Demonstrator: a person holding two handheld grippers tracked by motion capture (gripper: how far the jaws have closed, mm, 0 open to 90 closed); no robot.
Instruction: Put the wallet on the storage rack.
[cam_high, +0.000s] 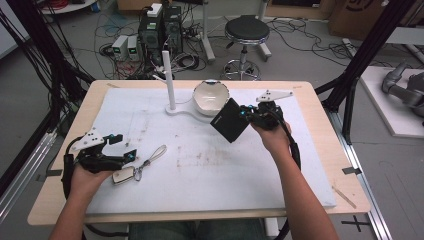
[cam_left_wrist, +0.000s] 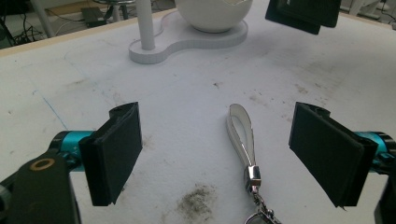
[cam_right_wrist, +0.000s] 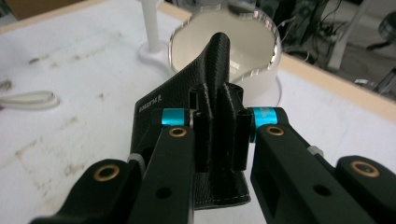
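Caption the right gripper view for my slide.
Hand-held gripper clamps a black wallet before a white bowl.

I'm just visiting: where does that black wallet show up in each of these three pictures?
High view: the black wallet is right of centre, held in the right gripper, near the white bowl.
Left gripper view: its lower part hangs at the top right edge.
Right gripper view: centre, pinched between the jaws.
Shared landmark: the white bowl beside it.
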